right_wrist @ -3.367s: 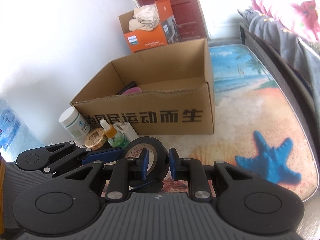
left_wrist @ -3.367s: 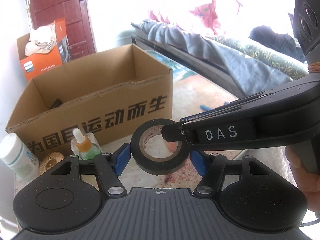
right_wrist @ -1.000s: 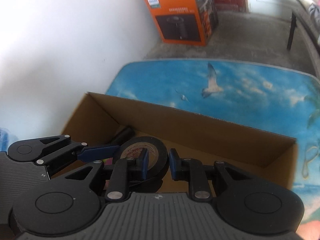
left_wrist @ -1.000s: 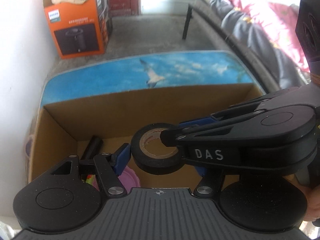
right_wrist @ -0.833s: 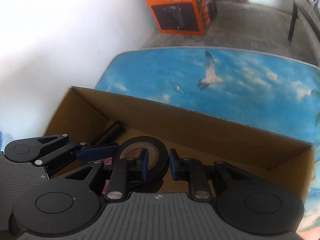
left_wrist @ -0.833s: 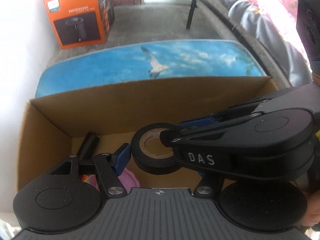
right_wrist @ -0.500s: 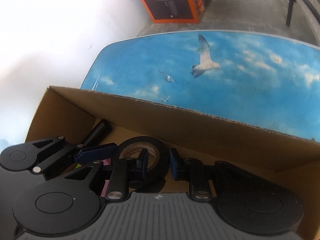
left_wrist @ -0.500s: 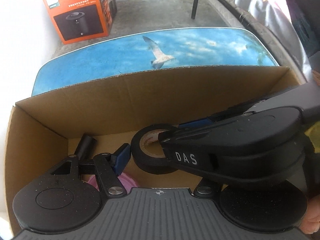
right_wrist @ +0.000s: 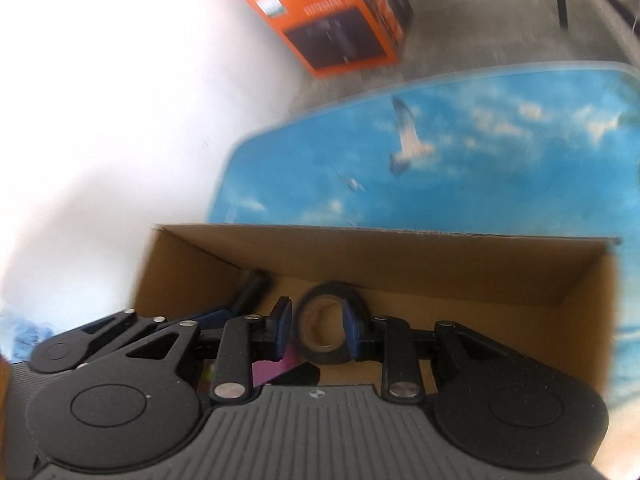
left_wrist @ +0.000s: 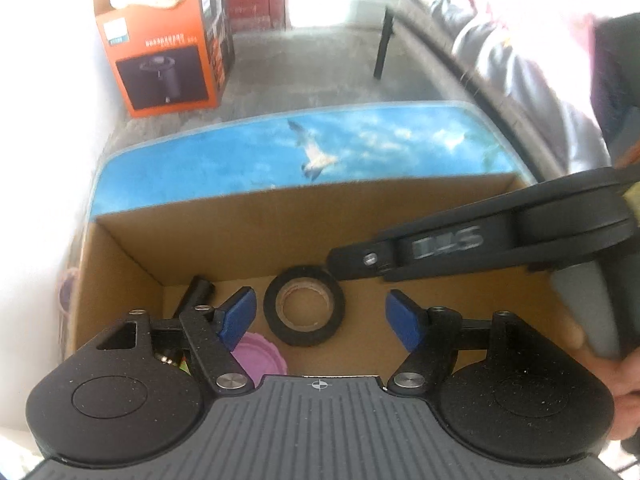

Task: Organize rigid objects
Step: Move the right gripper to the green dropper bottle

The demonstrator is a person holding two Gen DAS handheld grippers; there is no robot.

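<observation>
Tape: the black roll of electrical tape with a tan cardboard core lay flat on the floor of the open brown cardboard box, where rigid things belonged.
My left tongs: blue pads spread wide, gripping nothing, poised above the box with the roll showing between them.
My right tongs: pads apart either side of the roll; in the left view they hung clear above it, so I judged them empty.
Why: both stood open over the box so the roll could rest inside.
Neighbours: a black cylinder and a purple round lid shared the floor.
Hidden: the lid was half covered by my left tongs; the right view was blurred, and the box's near wall was cut off.
</observation>
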